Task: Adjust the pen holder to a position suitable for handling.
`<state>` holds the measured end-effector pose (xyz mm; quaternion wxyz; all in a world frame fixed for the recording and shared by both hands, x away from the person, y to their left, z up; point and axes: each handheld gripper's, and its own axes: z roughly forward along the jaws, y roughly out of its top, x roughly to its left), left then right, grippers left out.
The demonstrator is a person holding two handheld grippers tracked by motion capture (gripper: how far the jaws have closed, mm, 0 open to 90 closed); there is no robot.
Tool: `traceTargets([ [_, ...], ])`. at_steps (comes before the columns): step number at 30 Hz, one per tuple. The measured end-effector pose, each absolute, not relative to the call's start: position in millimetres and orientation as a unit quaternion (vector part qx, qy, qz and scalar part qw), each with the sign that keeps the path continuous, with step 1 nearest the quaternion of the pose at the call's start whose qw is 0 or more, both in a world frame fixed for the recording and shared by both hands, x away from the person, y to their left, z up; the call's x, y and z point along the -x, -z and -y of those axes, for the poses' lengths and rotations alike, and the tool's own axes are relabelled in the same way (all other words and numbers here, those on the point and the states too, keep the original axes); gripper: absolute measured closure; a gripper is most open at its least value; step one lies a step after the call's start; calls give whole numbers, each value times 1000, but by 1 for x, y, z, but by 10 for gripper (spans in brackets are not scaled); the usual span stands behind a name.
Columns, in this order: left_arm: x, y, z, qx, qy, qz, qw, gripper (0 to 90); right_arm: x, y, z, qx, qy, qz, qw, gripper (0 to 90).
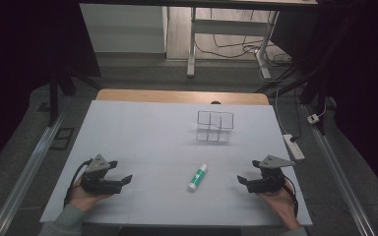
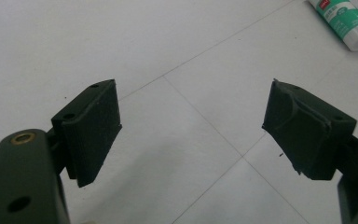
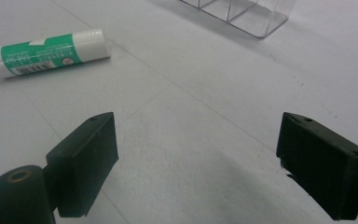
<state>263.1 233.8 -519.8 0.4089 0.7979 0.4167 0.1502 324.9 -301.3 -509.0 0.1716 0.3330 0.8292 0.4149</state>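
A green and white glue stick [image 1: 197,177] lies flat on the white table sheet [image 1: 142,132], between the two hands. It also lies at the top right of the left gripper view as the glue stick [image 2: 342,18], and at the upper left of the right gripper view as the glue stick [image 3: 46,51]. A clear plastic divided organizer [image 1: 215,126] stands farther back; its corner, the organizer [image 3: 242,14], reaches into the right gripper view. My left gripper [image 1: 122,178] rests open at the near left, nothing between its jaws. My right gripper [image 1: 244,178] rests open at the near right, equally empty.
The wooden table edge [image 1: 182,96] runs along the far side of the sheet. A power strip [image 1: 294,146] and cables lie on the floor to the right. Metal rails [image 1: 24,177] flank the table. Desk legs [image 1: 192,44] stand beyond.
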Motion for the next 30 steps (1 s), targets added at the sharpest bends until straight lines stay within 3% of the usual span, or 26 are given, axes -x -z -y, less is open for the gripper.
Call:
traceTargets([
  [30, -268, 522, -239, -792, -149, -431, 407, 178, -331, 500, 292, -336, -419, -826, 171, 158],
])
